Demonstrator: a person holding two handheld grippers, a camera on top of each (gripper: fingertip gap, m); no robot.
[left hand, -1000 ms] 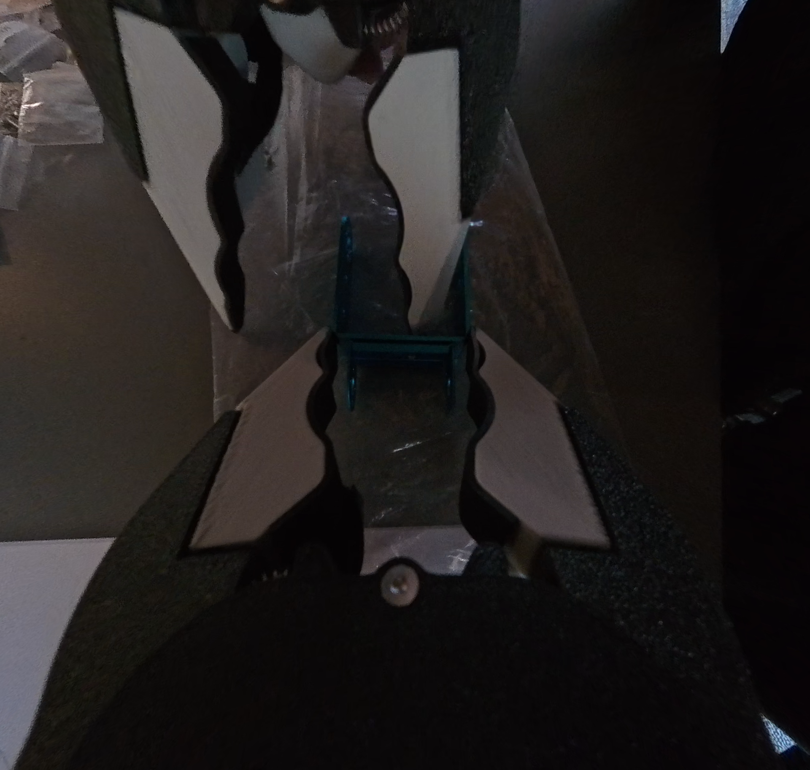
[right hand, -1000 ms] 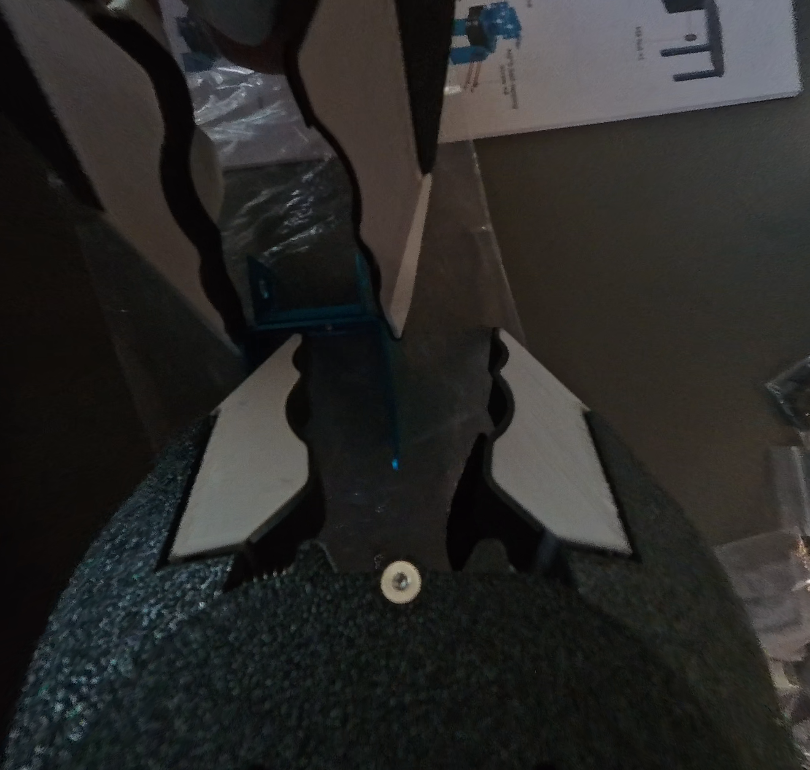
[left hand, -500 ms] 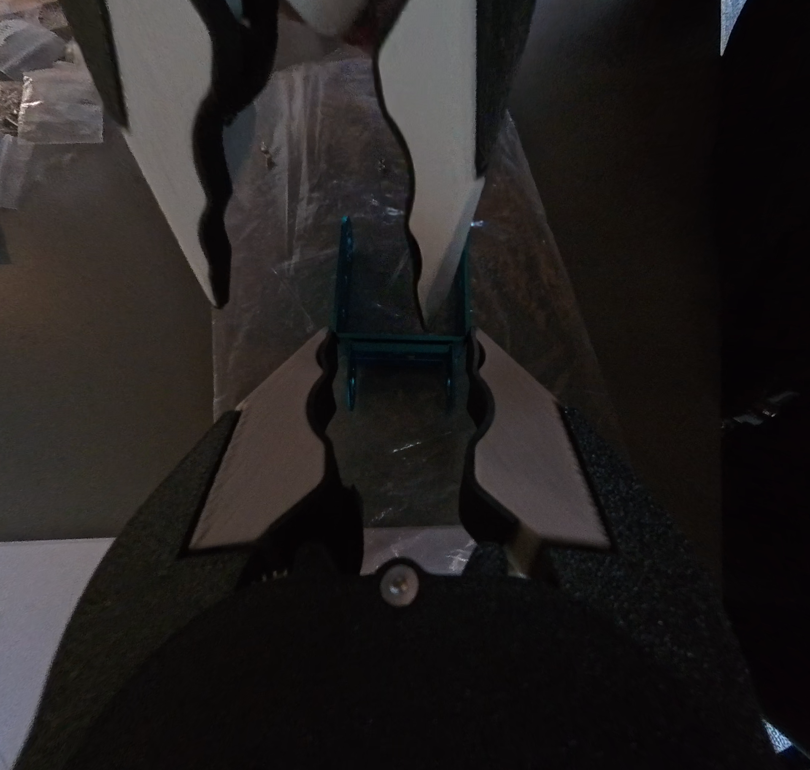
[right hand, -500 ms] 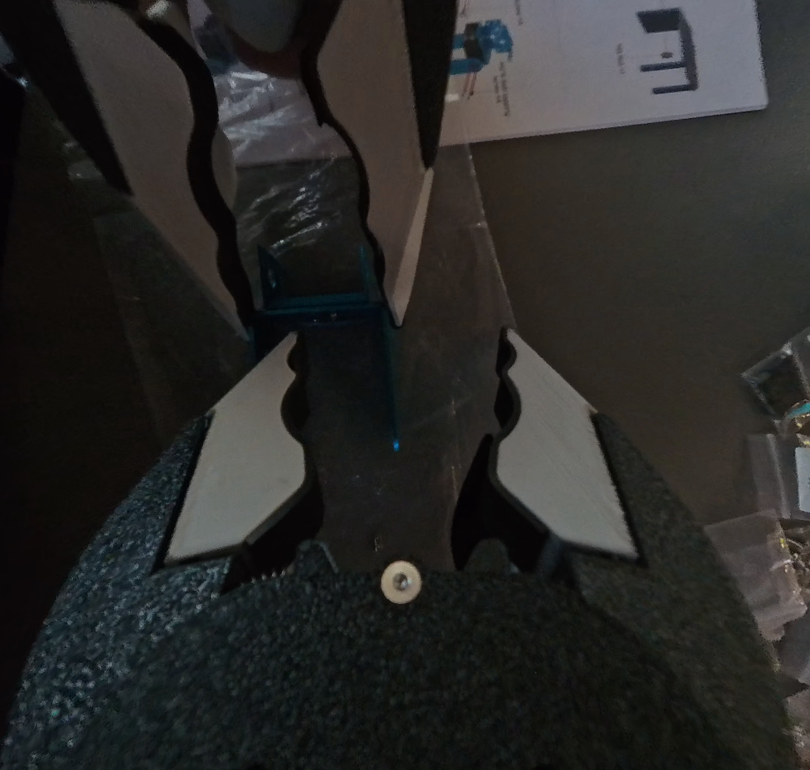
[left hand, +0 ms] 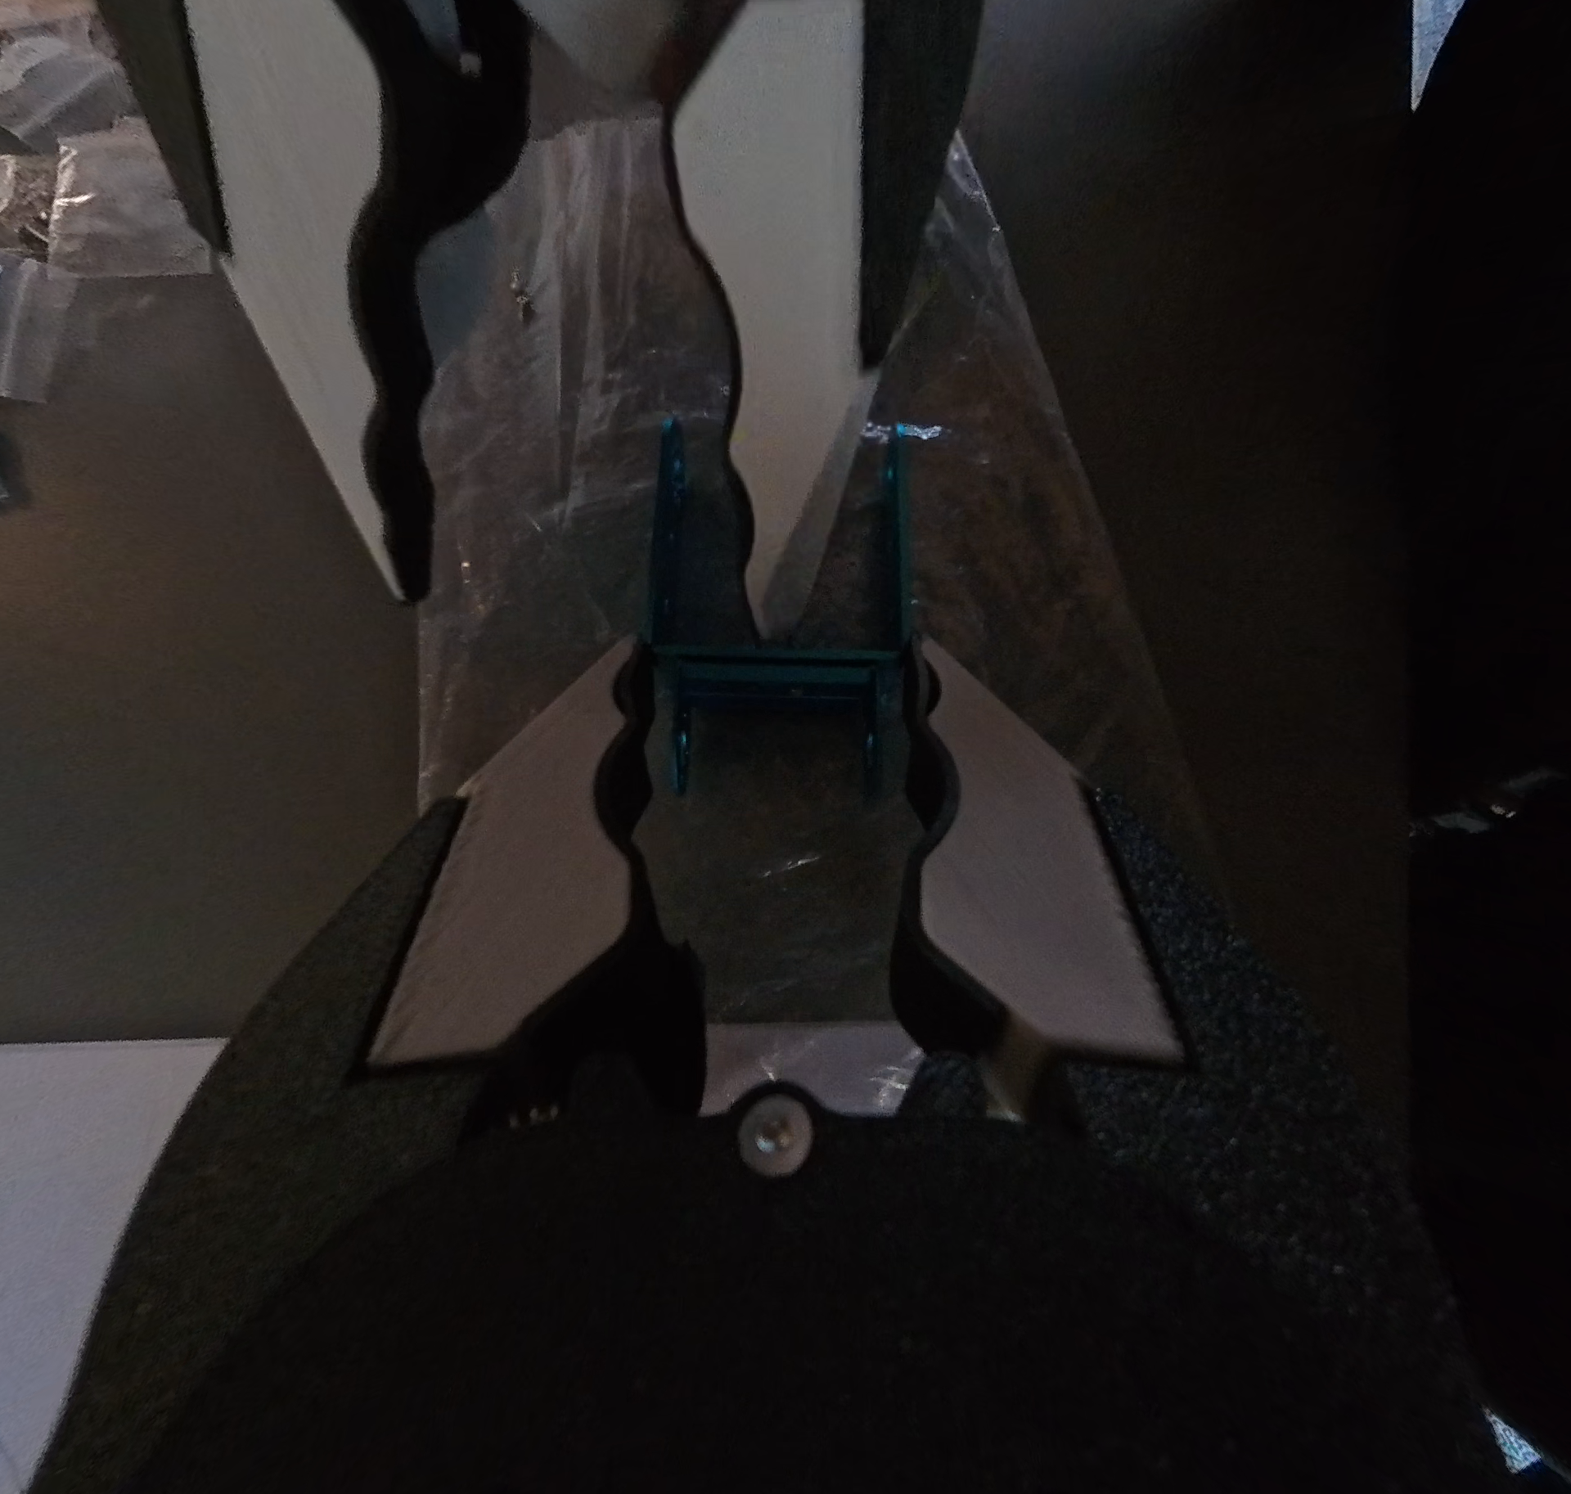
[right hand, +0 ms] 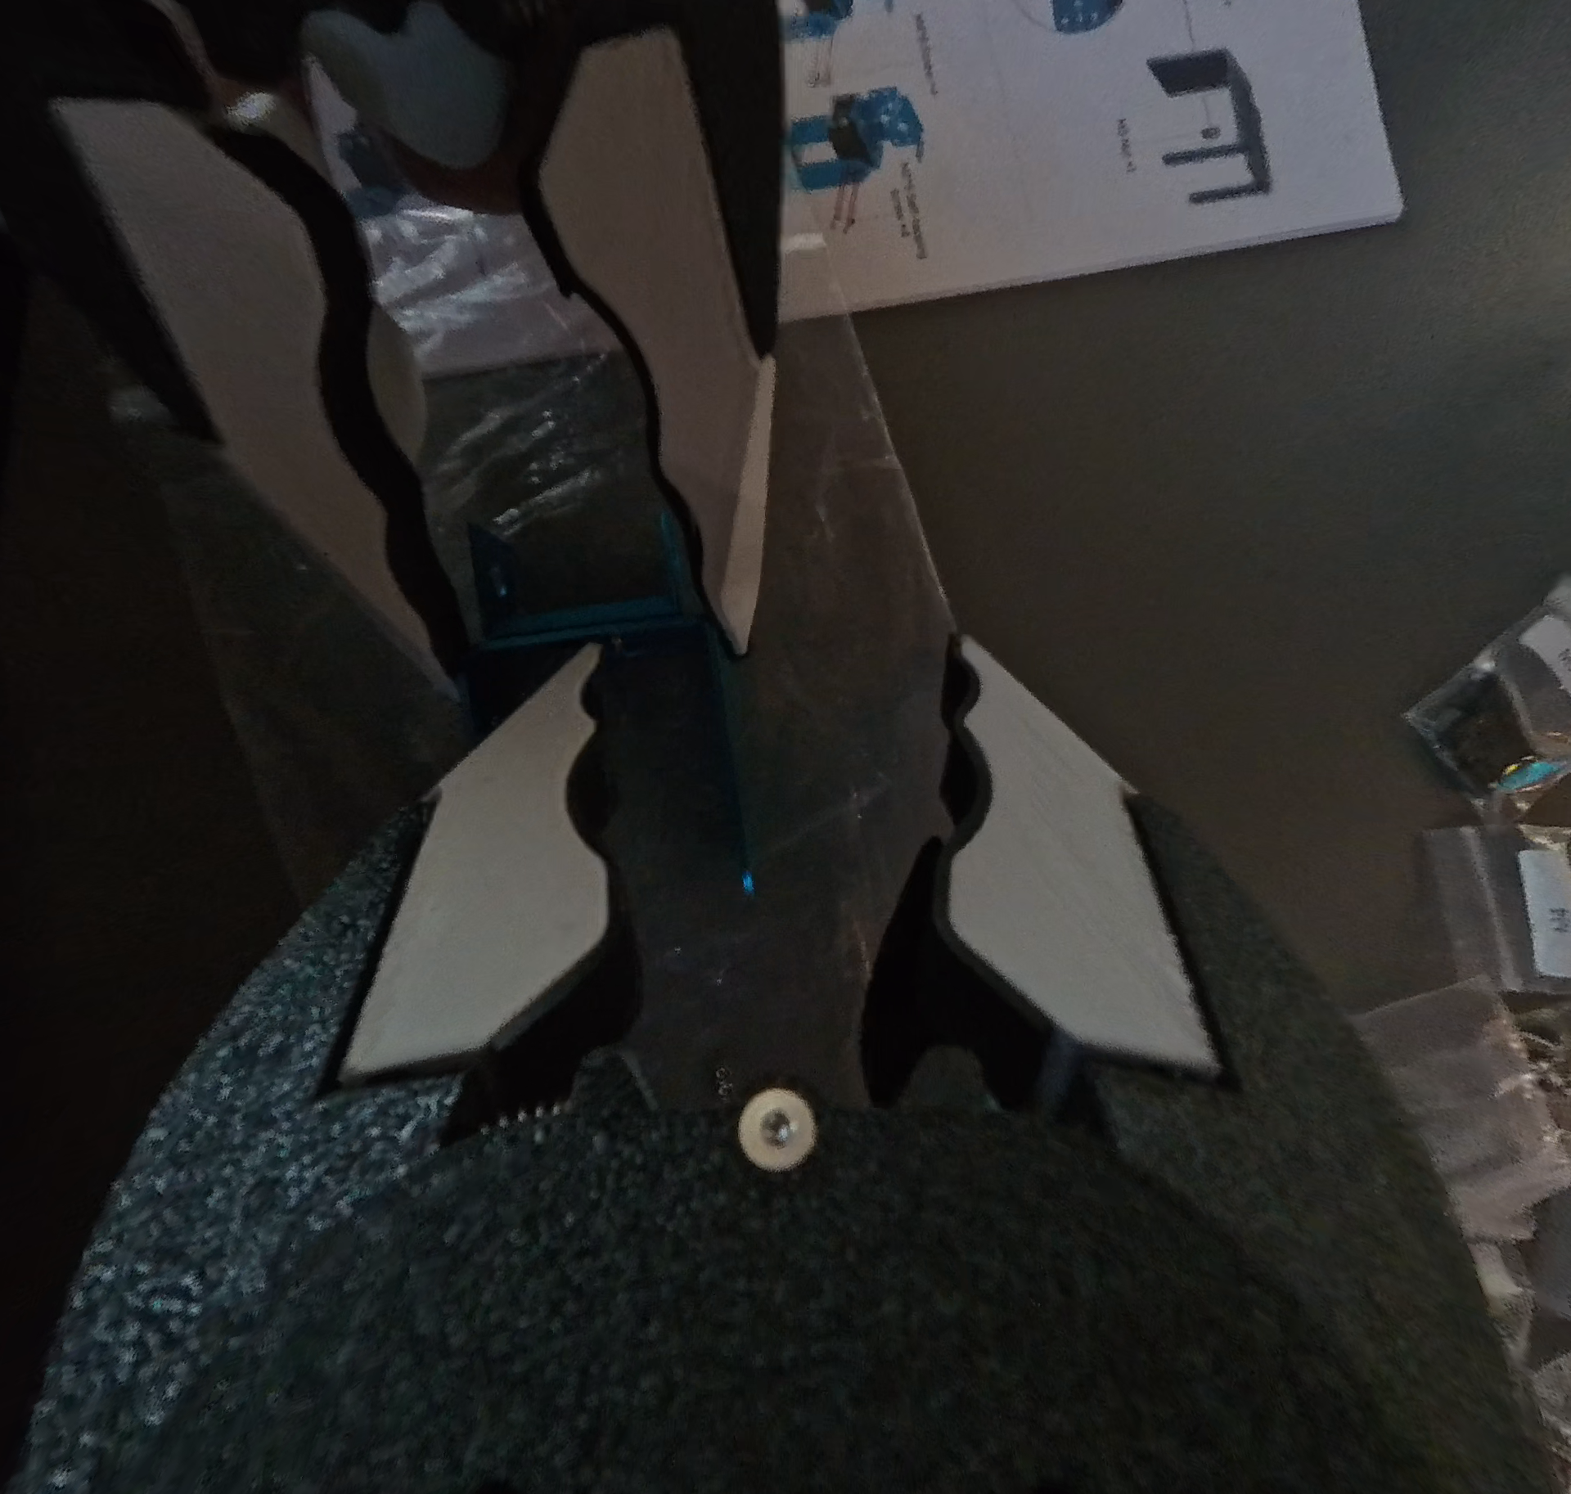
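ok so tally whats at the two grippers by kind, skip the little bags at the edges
grippers: 2, left gripper and right gripper
blue metal bracket: 1
clear plastic bag: 1
printed instruction sheet: 1
total: 5

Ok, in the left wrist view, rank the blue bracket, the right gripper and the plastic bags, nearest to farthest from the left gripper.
1. blue bracket, held in the left gripper.
2. right gripper, just ahead, facing it.
3. plastic bags, far upper left.

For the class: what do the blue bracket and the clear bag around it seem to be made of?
Blue bracket: probably thin sheet metal with a blue anodised-looking finish, given its sharp folded edges and glints. Clear bag: thin glossy plastic film, see-through, with creases and highlights. The left tool grips both.
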